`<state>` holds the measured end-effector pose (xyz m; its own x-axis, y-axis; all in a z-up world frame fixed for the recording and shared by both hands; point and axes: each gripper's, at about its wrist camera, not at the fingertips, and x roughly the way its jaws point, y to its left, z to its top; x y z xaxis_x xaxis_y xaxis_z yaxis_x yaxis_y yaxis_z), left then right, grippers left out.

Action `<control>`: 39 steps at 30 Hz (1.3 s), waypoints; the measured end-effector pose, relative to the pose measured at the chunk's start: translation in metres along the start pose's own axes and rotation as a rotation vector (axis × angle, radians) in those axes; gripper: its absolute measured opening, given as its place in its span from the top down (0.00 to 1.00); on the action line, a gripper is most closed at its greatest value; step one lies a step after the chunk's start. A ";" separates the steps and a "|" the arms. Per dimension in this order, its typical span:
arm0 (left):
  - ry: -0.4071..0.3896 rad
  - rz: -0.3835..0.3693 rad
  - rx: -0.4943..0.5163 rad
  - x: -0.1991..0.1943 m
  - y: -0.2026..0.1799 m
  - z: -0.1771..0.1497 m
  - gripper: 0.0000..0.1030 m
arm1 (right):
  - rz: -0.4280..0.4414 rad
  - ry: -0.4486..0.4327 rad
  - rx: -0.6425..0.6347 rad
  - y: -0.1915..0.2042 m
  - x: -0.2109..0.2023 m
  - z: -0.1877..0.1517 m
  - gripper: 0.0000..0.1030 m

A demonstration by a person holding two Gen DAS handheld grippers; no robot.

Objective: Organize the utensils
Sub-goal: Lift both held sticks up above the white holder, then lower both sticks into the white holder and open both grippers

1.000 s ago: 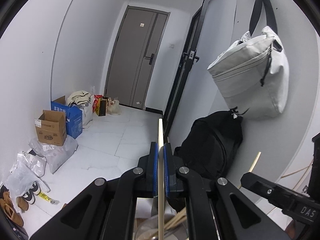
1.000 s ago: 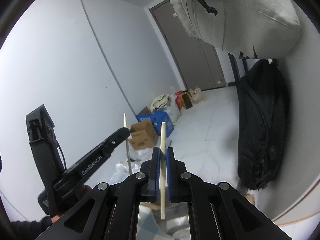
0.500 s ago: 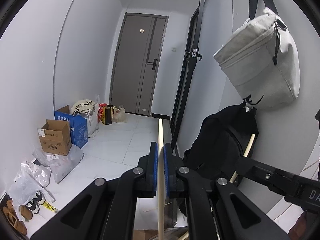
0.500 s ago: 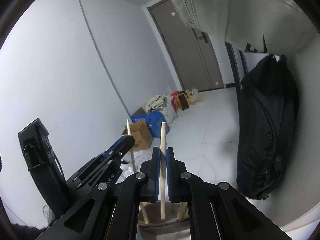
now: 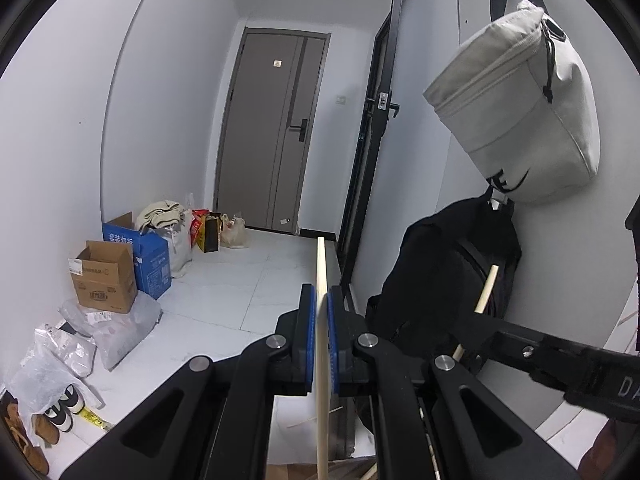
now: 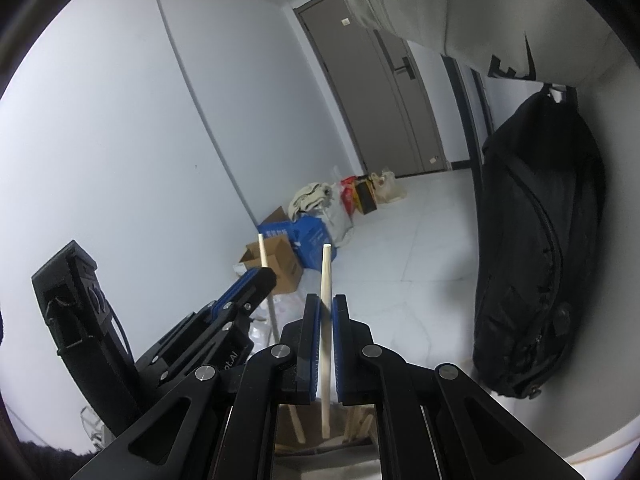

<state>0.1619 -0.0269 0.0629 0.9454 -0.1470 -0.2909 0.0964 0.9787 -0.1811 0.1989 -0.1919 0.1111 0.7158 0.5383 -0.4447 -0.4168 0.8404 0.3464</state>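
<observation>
My left gripper (image 5: 321,300) is shut on a pale wooden chopstick (image 5: 321,272) that stands upright between its blue pads. My right gripper (image 6: 326,308) is shut on a second wooden chopstick (image 6: 325,272), also upright. The right gripper also shows in the left wrist view (image 5: 472,320) with its chopstick (image 5: 486,288) sticking up. The left gripper shows in the right wrist view (image 6: 256,280), to the left, with its chopstick (image 6: 262,248). Below the right gripper several loose chopsticks (image 6: 356,424) lie in a holder, partly hidden.
A black backpack (image 5: 448,280) and a grey bag (image 5: 520,120) hang on the wall to the right. Cardboard boxes (image 5: 106,276), a blue box (image 5: 148,252) and plastic bags line the left wall. A grey door (image 5: 276,136) stands at the far end. Shoes (image 5: 60,412) lie at lower left.
Both grippers have risen and tilted up while keeping hold of their chopsticks. The holder with loose chopsticks has dropped lower in both views.
</observation>
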 end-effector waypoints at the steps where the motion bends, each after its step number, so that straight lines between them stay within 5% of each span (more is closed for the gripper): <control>1: 0.000 -0.007 0.004 0.000 -0.001 -0.003 0.98 | -0.001 0.000 0.000 -0.001 0.002 -0.003 0.95; 17: 0.054 -0.123 0.063 -0.017 -0.004 -0.019 0.98 | 0.049 0.057 -0.013 -0.010 0.007 -0.031 0.92; 21: 0.145 -0.160 0.057 -0.017 -0.002 -0.014 0.98 | 0.043 0.045 -0.006 -0.013 0.001 -0.032 0.77; 23: 0.178 -0.171 0.043 -0.018 0.001 -0.011 0.92 | 0.027 0.032 0.014 -0.017 -0.009 -0.034 0.63; 29: 0.188 -0.159 0.020 -0.040 0.004 -0.004 0.62 | -0.023 0.014 0.069 -0.027 -0.038 -0.045 0.59; 39: 0.173 -0.101 0.001 -0.080 0.002 -0.007 0.49 | -0.052 -0.005 0.085 -0.014 -0.078 -0.067 0.45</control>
<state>0.0845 -0.0141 0.0793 0.8632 -0.2664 -0.4289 0.1881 0.9580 -0.2165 0.1109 -0.2413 0.0860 0.7380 0.4934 -0.4603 -0.3297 0.8589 0.3920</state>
